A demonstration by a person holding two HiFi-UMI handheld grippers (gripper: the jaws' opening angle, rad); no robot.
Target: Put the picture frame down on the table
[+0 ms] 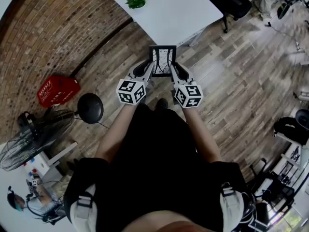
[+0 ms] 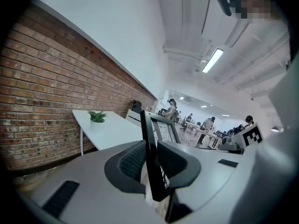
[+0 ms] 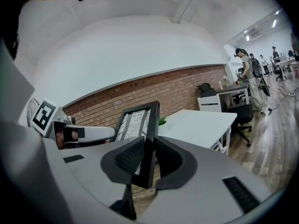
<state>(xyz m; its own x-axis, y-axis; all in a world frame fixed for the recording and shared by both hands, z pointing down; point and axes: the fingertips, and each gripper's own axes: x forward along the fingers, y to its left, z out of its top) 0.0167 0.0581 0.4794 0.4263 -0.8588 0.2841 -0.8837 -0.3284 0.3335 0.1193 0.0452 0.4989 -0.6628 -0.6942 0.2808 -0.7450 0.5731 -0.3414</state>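
A black picture frame point(image 1: 162, 61) with a line drawing in it hangs in the air between both grippers, short of the white table point(image 1: 169, 11). My left gripper point(image 1: 150, 71) is shut on the frame's left edge point(image 2: 150, 153). My right gripper point(image 1: 172, 71) is shut on the frame's right edge point(image 3: 149, 143). The frame stands upright and faces me. In the right gripper view the table point(image 3: 201, 122) lies just beyond the frame.
A small green plant point(image 1: 135, 0) sits at the table's far left. A black office chair point(image 1: 231, 4) stands to the table's right. On the wooden floor to my left are a red basket point(image 1: 57, 90), a round black base point(image 1: 90, 108) and a fan point(image 1: 26, 141).
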